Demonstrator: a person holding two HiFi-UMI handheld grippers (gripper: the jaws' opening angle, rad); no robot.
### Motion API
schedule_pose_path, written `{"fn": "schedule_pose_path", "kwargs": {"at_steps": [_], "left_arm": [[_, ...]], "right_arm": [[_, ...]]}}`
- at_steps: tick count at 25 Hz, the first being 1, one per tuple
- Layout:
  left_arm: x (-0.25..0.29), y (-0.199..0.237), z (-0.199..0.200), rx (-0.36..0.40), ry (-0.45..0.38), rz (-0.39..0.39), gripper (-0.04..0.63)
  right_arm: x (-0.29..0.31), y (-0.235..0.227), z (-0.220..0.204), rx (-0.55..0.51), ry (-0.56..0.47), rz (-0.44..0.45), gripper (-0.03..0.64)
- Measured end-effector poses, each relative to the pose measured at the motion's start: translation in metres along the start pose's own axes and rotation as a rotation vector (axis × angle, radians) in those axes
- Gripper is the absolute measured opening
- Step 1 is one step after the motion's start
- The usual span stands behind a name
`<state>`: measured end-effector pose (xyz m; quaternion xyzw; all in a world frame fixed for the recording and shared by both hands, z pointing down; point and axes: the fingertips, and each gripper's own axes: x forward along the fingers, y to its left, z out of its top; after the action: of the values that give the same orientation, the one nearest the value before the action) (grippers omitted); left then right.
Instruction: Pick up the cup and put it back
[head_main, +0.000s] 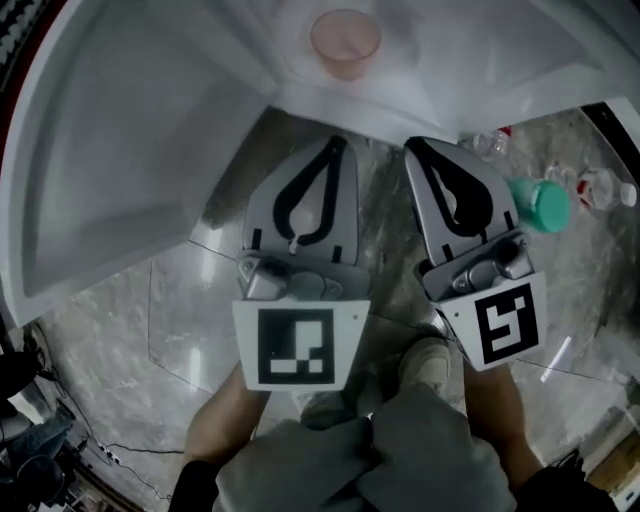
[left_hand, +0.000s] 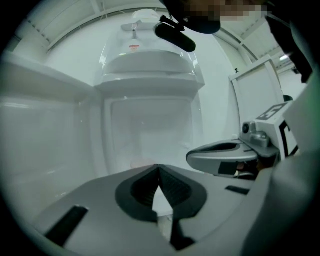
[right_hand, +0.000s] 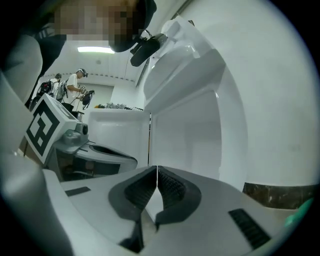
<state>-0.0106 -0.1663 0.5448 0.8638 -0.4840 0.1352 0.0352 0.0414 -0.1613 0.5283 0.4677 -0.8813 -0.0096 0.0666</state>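
A translucent pink cup stands upright on the white table at the top of the head view. Both grippers hang side by side below the table's near edge, pointing toward it and well short of the cup. My left gripper is shut with nothing between its fingertips; its ribbed pads meet at the tip in the left gripper view. My right gripper is shut and empty too, pads touching. Each gripper view shows the other gripper beside it, the right gripper and the left gripper.
The white table's panels rise close ahead of both grippers. On the marble floor to the right lie a green-capped bottle and clear plastic bottles. My shoes show under the grippers. People stand far off.
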Motion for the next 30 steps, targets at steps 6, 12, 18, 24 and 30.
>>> {"fn": "schedule_pose_path", "kwargs": {"at_steps": [6,12,18,24,30], "left_arm": [[0.003,0.003,-0.02,-0.015,-0.016,-0.015,0.012],[-0.003,0.011,-0.021,-0.037,-0.02,0.022,0.012],[-0.012,0.018,-0.026,-0.103,-0.025,0.04,0.012],[-0.014,0.022,-0.04,-0.109,0.012,0.045,0.012],[-0.013,0.024,-0.042,-0.126,0.007,0.068,0.012]], "right_arm": [[-0.001,0.005,-0.023,-0.003,0.027,0.043,0.011],[-0.002,0.008,-0.018,-0.002,0.018,0.047,0.011],[0.004,0.013,-0.021,0.014,0.013,0.064,0.022],[0.018,0.008,-0.026,0.046,0.02,0.057,0.31],[0.032,-0.003,-0.025,0.169,-0.041,0.025,0.397]]}}
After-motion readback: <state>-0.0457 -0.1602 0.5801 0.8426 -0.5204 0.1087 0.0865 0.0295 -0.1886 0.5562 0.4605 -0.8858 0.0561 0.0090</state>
